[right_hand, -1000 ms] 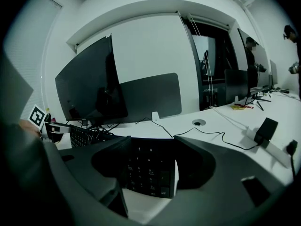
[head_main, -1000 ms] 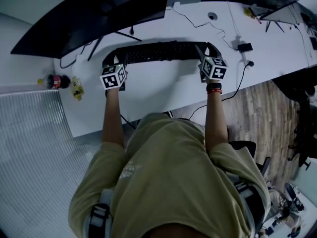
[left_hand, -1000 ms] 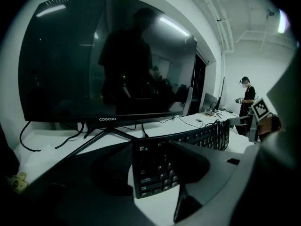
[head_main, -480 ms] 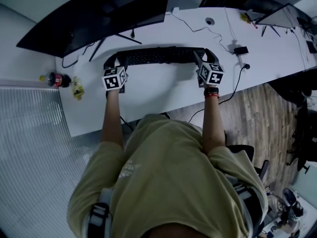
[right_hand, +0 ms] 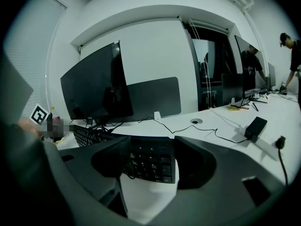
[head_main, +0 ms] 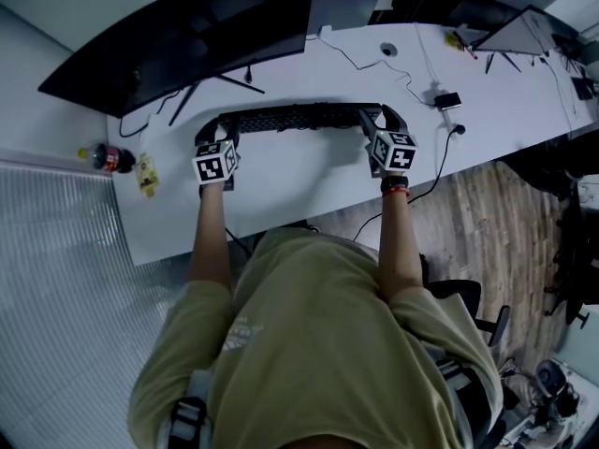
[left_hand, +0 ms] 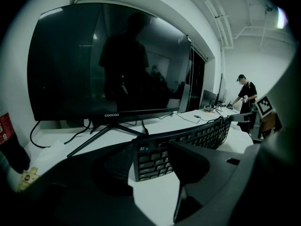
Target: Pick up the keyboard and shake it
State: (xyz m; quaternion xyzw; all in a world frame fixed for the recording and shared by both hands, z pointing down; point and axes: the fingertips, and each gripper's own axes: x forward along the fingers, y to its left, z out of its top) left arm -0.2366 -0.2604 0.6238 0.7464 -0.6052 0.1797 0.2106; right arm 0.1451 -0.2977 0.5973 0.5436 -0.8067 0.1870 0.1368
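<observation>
A long black keyboard (head_main: 299,118) spans the gap between my two grippers over the white desk (head_main: 281,181). My left gripper (head_main: 211,133) is shut on its left end, and the keys (left_hand: 207,134) run away to the right from between the left gripper's (left_hand: 153,163) jaws. My right gripper (head_main: 382,122) is shut on the right end, where the number-pad keys (right_hand: 153,155) sit between the right gripper's (right_hand: 149,167) jaws. The keyboard looks tilted, nearly edge-on in the head view, with a shadow on the desk under it.
A large dark monitor (head_main: 187,36) on a splayed stand is just behind the keyboard. A red-labelled bottle (head_main: 108,158) and a yellow packet (head_main: 147,171) lie at the desk's left end. A power adapter (head_main: 446,98) with cables lies to the right. A person (left_hand: 244,92) stands far off.
The keyboard showed more of its key face earlier and is now nearly edge-on. Both grippers stay on its ends and sit lower in the head view.
</observation>
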